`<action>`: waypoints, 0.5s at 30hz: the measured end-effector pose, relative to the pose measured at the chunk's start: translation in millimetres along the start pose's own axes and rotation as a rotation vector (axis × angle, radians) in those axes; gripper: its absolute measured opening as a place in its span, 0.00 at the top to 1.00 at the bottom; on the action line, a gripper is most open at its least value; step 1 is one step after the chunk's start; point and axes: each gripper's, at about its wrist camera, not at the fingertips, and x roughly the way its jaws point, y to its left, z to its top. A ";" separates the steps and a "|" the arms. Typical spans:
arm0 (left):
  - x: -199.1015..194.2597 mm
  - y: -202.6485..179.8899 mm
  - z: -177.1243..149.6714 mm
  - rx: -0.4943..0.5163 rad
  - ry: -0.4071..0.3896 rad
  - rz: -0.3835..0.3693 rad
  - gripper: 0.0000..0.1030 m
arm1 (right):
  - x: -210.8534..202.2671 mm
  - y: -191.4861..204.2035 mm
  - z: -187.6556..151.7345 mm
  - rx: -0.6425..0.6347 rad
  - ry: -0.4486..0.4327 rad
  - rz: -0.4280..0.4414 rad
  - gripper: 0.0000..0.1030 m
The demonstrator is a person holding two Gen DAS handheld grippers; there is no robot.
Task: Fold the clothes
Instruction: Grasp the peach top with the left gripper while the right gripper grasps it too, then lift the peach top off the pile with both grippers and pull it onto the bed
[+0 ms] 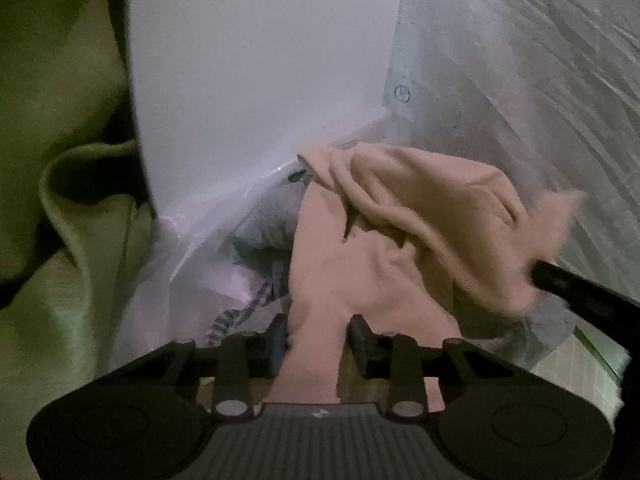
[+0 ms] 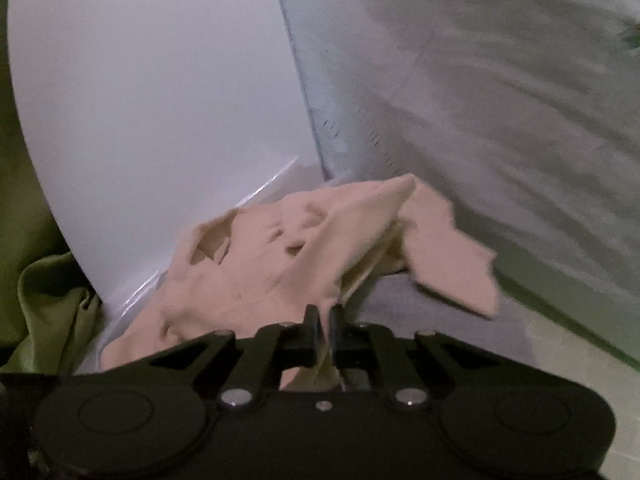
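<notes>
Here, from the left wrist, the left gripper has its two jaws drawn in against a bunched band of the peach garment, which rises from a clear plastic bag beside green cloth, while the right gripper's dark finger bites its far edge. From the right wrist, the right gripper is pinched tight on a thin fold of that garment, the rest draped ahead against a white panel.
</notes>
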 end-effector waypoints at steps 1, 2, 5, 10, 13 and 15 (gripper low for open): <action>-4.2 0.7 -1.7 -0.002 -0.007 -0.001 0.67 | -10.3 -5.3 -2.7 0.009 -0.018 -0.022 0.95; -8.3 1.5 -3.6 -0.004 -0.014 -0.004 0.64 | -20.6 -10.8 -5.7 0.019 -0.035 -0.044 0.95; -19.0 4.6 -9.0 -0.017 -0.020 -0.021 0.59 | -57.5 -34.5 -20.5 0.065 -0.075 -0.130 0.95; -24.3 10.8 -11.3 -0.042 -0.027 -0.038 0.48 | -113.6 -70.8 -47.2 0.174 -0.113 -0.233 0.96; -17.1 7.7 -3.4 -0.028 -0.036 -0.040 0.37 | -132.3 -81.3 -57.4 0.184 -0.118 -0.278 0.95; -10.2 4.5 3.6 -0.010 -0.041 -0.036 0.35 | -134.9 -83.2 -59.4 0.188 -0.120 -0.293 0.95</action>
